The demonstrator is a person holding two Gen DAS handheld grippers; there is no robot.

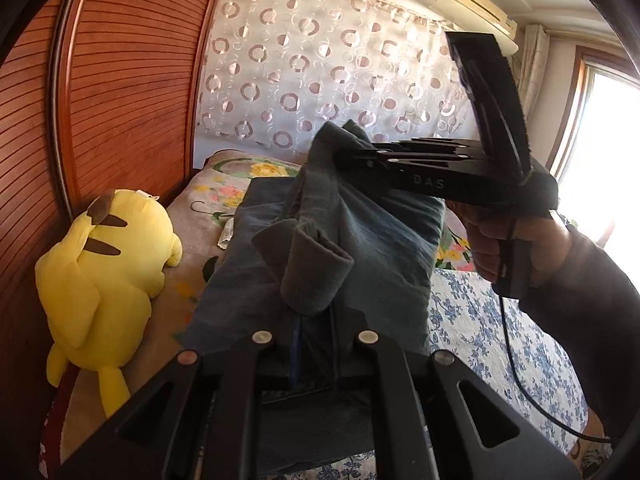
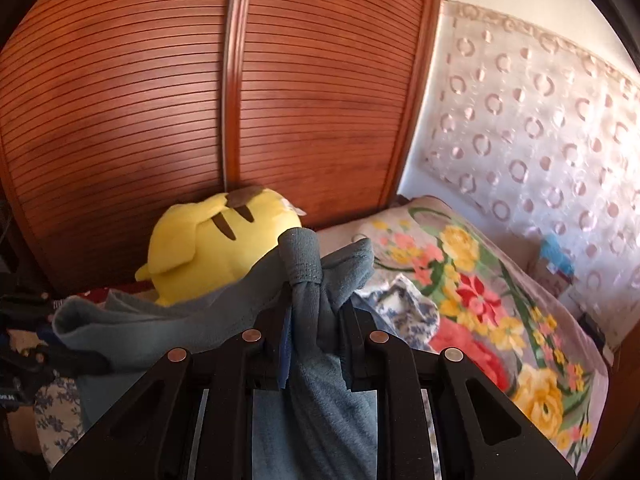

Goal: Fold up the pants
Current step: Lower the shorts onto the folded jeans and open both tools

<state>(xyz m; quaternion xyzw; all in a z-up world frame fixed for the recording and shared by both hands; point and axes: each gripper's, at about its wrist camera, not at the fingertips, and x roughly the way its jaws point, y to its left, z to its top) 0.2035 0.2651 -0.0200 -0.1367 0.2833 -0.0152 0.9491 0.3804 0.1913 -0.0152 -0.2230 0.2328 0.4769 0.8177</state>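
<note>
Blue-grey pants (image 1: 380,240) hang bunched above the bed between both grippers. In the left wrist view my left gripper (image 1: 314,320) is shut on a thick fold of the pants, and a rolled hem (image 1: 316,276) stands just past its fingers. My right gripper (image 1: 332,156) reaches in from the right, held by a hand (image 1: 492,240), and is shut on another edge of the pants higher up. The right wrist view has my right gripper (image 2: 312,312) shut on a gathered seam of the pants (image 2: 180,320), which drape off to the left. The cloth hides both sets of fingertips.
A yellow plush toy (image 1: 104,272) lies at the left against a slatted wooden wardrobe door (image 1: 120,100). A floral blanket (image 2: 480,300) lies under the pants, with a blue-flowered sheet (image 1: 500,340) to the right. A patterned curtain (image 1: 320,60) hangs behind the bed; a bright window (image 1: 600,140) is far right.
</note>
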